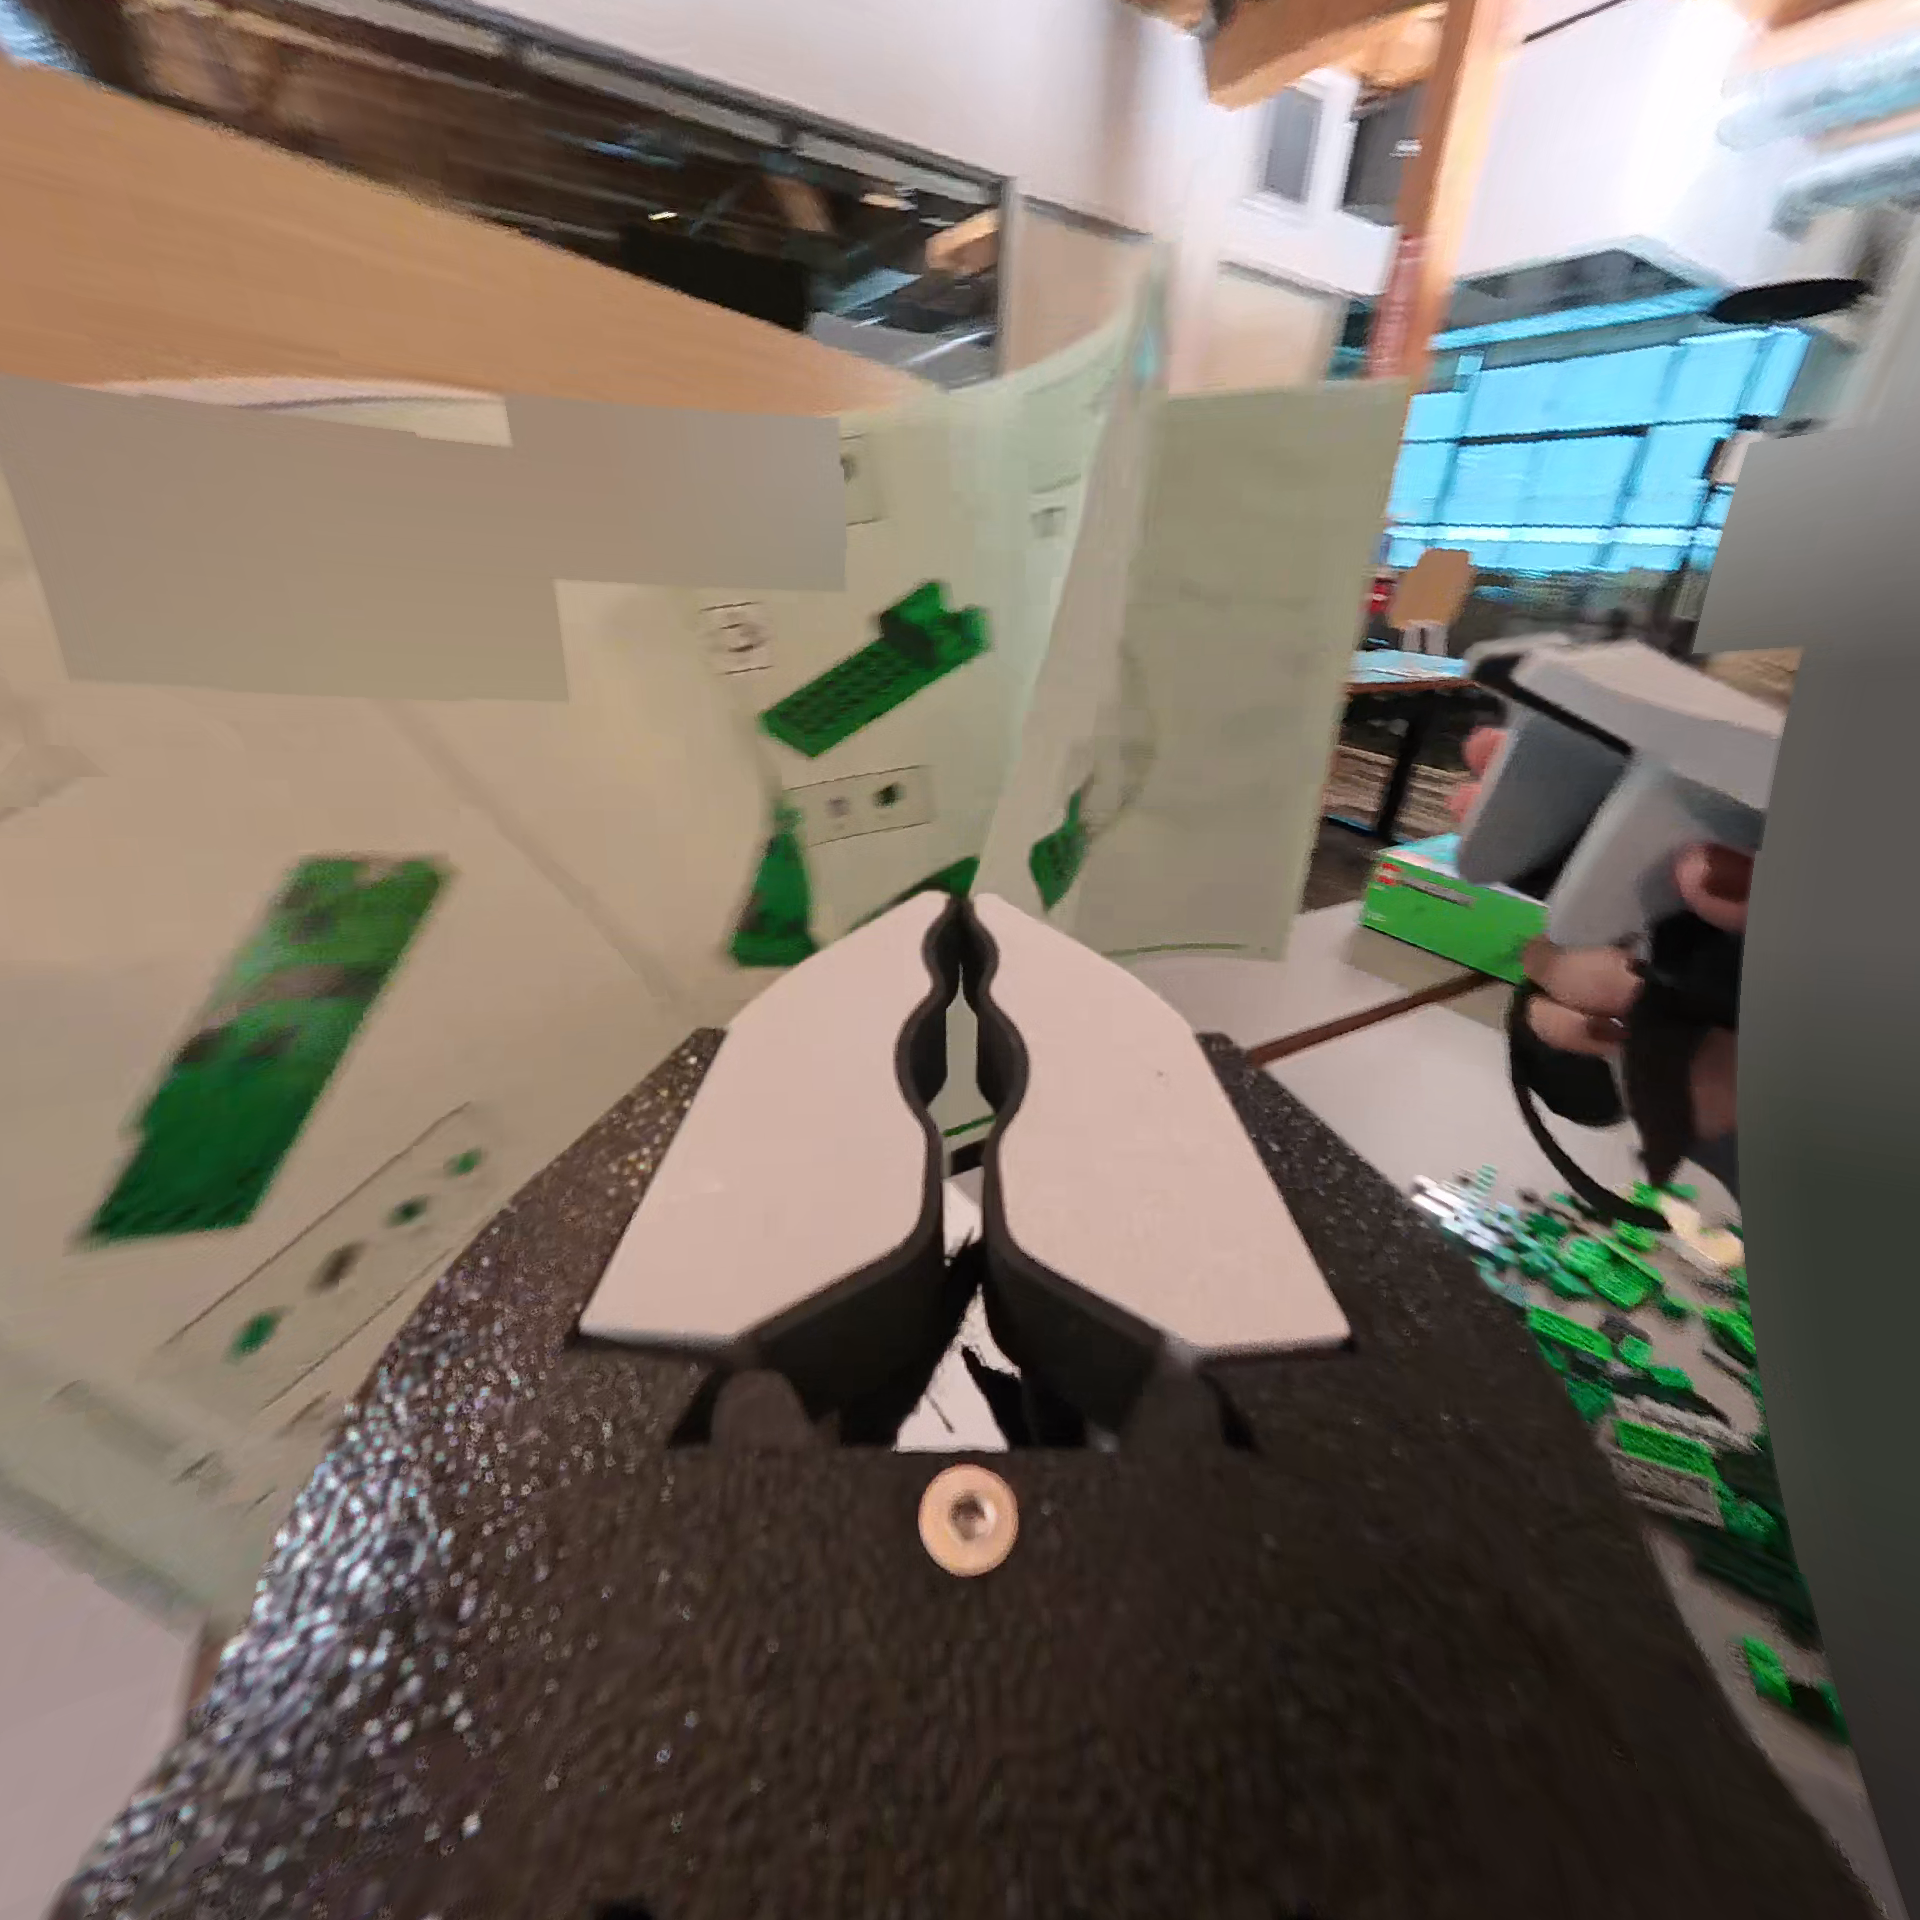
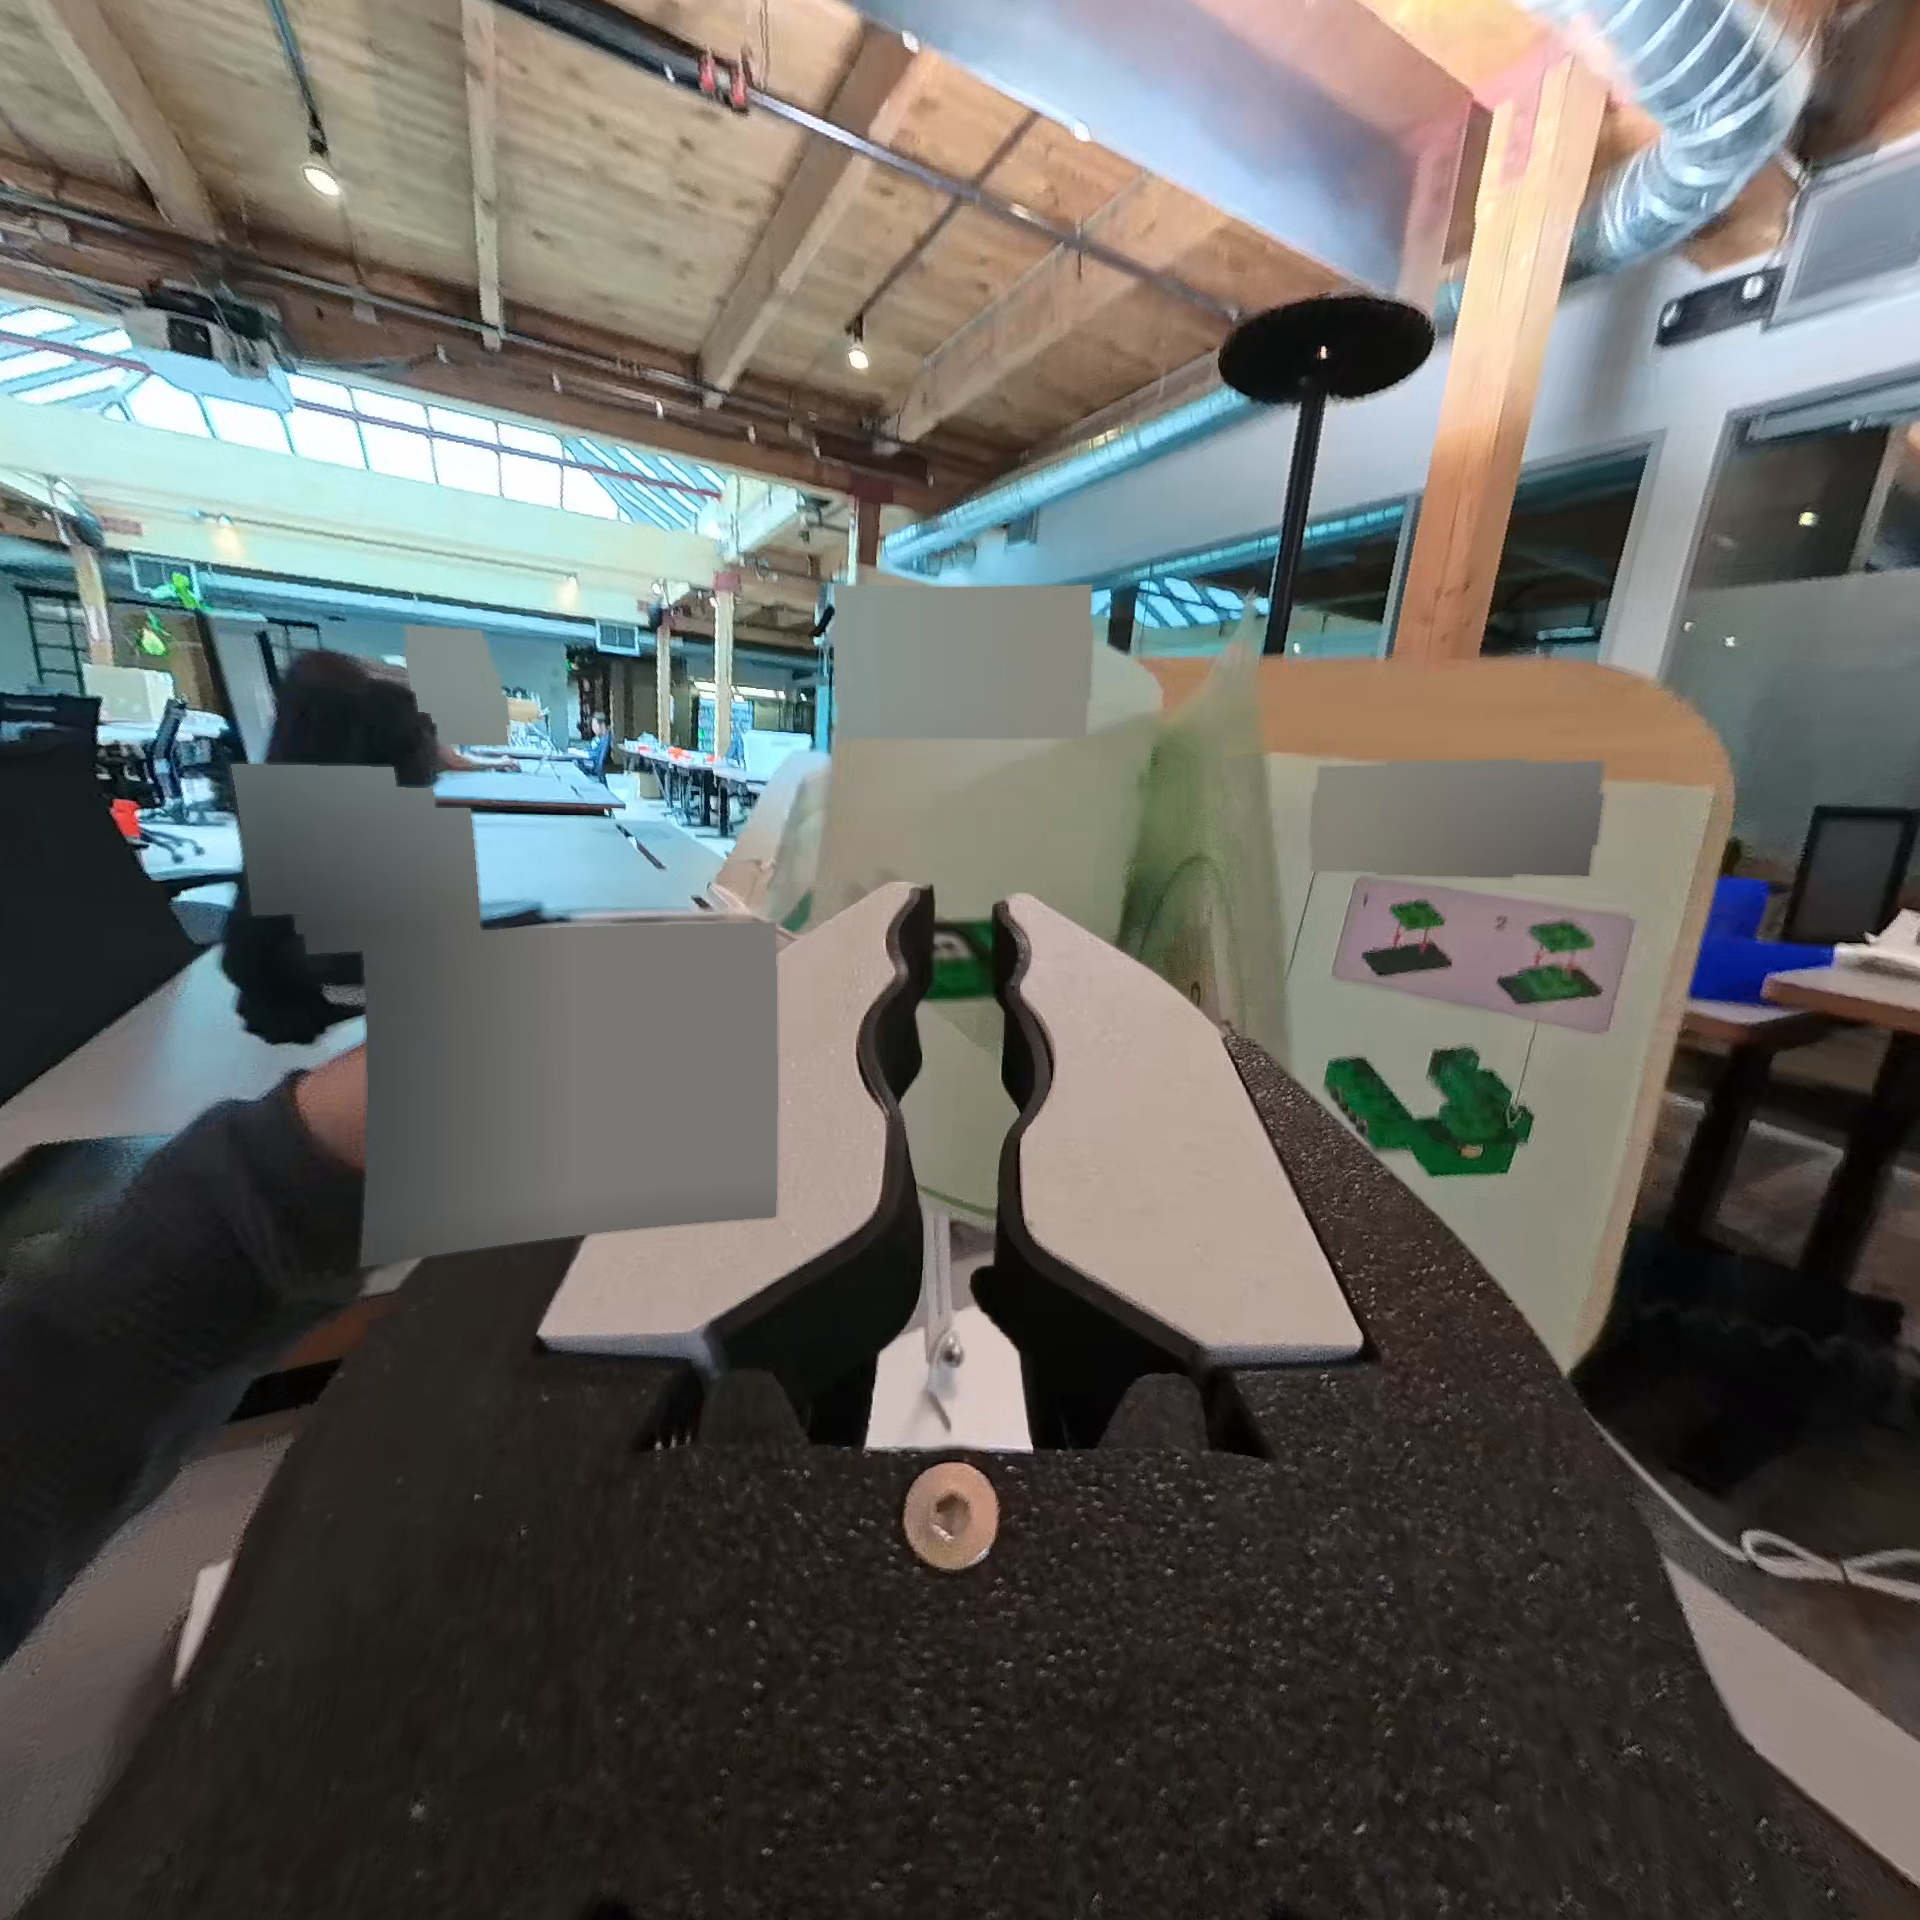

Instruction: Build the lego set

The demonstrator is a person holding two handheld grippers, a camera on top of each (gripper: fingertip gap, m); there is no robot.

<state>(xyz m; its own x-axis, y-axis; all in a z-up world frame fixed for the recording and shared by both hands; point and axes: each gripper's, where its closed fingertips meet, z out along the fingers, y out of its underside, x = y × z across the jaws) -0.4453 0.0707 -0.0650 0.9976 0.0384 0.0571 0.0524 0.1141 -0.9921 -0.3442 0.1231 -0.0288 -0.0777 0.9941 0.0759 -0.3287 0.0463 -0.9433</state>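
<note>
The instruction booklet (image 1: 520, 831) stands open against a wooden board (image 1: 312, 260); its pages show green builds. My left gripper (image 1: 962, 912) is shut, its tips at the lower corner of a lifted, curling booklet page (image 1: 1081, 623), which seems pinched between them. In the right wrist view the booklet (image 2: 1475, 1039) stands ahead and the lifted page (image 2: 1205, 831) is blurred. My right gripper (image 2: 958, 920) is open a little and empty, short of the booklet. A pile of loose green lego pieces (image 1: 1621, 1299) lies on the white table to the right.
A hand holds the other gripper's grey handle (image 1: 1621, 748) above the lego pile. A green box (image 1: 1444, 914) sits on the table behind it. A dark sleeve (image 2: 156, 1299) reaches in from the left. A black floor lamp (image 2: 1320, 343) stands behind the board (image 2: 1507, 717). One gripper's finger ends stand about 12 centimeters off the other's.
</note>
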